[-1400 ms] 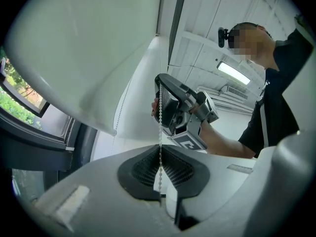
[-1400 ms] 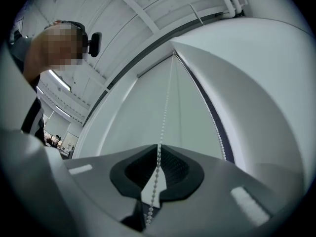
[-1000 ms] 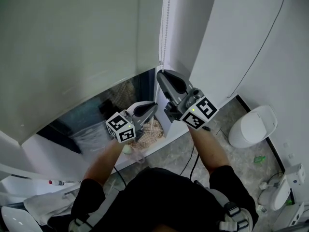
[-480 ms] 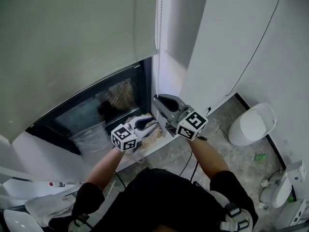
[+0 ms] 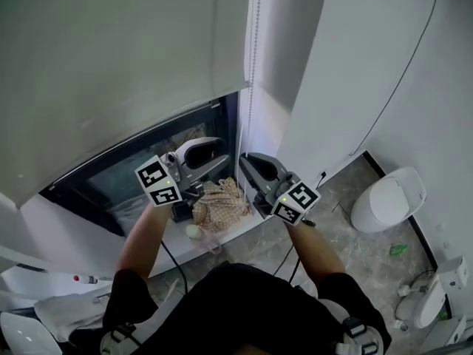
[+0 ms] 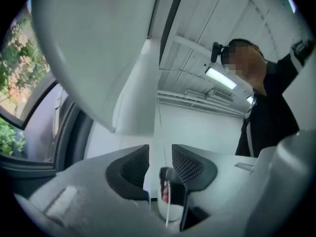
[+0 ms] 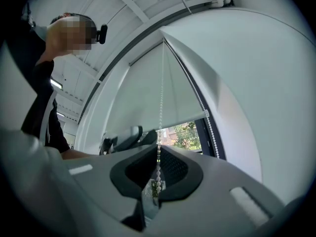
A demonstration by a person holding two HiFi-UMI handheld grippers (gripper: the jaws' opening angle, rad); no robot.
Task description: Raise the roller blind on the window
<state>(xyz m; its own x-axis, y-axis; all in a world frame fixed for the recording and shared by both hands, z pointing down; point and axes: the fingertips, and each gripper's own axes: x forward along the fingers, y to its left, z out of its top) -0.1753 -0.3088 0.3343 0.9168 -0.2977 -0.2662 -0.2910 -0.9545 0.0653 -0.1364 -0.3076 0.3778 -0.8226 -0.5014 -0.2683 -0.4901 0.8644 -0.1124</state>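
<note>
A second ago the left gripper [image 5: 220,161] sat low by the cloth [image 5: 218,205] on the window sill [image 5: 52,224] with its fingers together. Now it is higher, in front of the dark window glass [image 5: 140,165], and its fingers have just been opening. The right gripper [image 5: 244,161] was the higher of the two and is now lower, so both sit at about the same height, side by side under the blind [image 5: 111,72]. A slightly wider strip of glass seems to show below the blind's lower edge than before.

In the left gripper view the left gripper's [image 6: 160,163] fingers [image 6: 131,169] stand well apart. A thin strand of the bead chain [image 6: 157,127] runs up through the gap, and neither pad presses on it.

In the right gripper view the right gripper's [image 7: 158,169] fingers [image 7: 173,169] are clamped on the bead chain [image 7: 161,102], which rises straight from them in front of the blind [image 7: 143,98]. In the head view the chain [image 5: 255,50] hangs at the blind's right edge, by the white wall [image 5: 332,80], and comes down to the two grippers. A toilet [image 5: 388,194] stands on the floor at the far right.
</note>
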